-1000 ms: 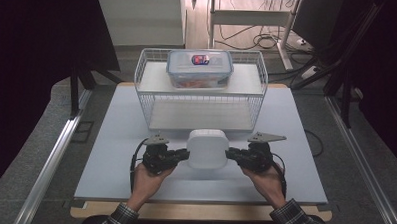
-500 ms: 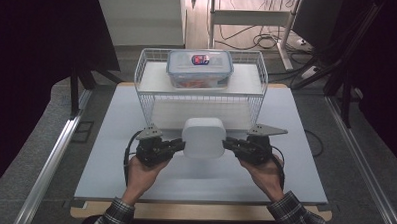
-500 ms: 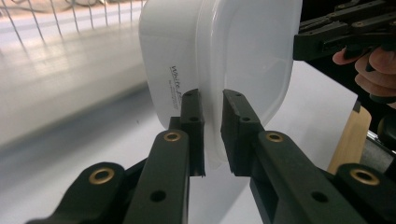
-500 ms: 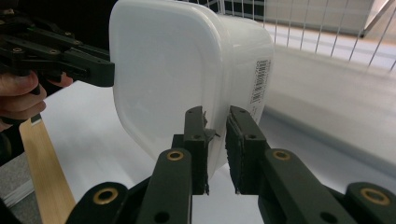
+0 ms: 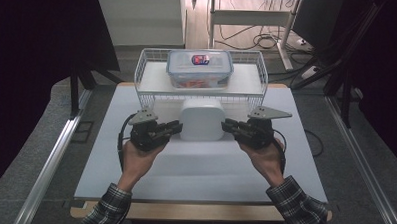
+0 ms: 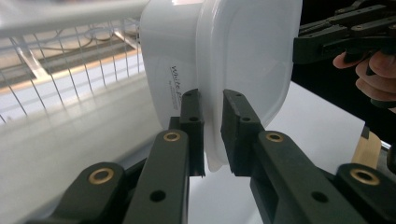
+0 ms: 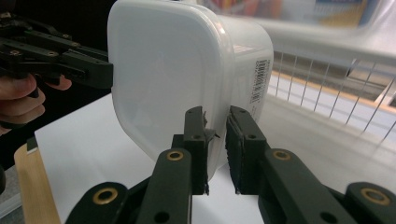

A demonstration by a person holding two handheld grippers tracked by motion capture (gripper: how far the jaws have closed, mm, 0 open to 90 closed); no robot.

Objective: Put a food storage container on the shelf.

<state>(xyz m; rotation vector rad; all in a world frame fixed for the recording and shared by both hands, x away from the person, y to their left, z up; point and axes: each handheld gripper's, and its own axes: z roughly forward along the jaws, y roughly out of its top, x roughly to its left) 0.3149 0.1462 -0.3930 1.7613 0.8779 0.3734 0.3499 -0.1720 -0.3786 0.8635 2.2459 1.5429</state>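
I have left gripper (image 5: pixel 177 127) clamped on left rim of white box (image 5: pixel 201 120), right gripper (image 5: pixel 227 125) clamped on right rim. Box off table (image 5: pixel 134 165), just before wire rack (image 5: pixel 147 85). Step: carrying box toward rack. Next: I must keep box level, clear rack rail, avoid lidded tub (image 5: pixel 199 68).

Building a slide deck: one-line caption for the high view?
Left gripper and right gripper clamp a white container by its rim before the wire rack.
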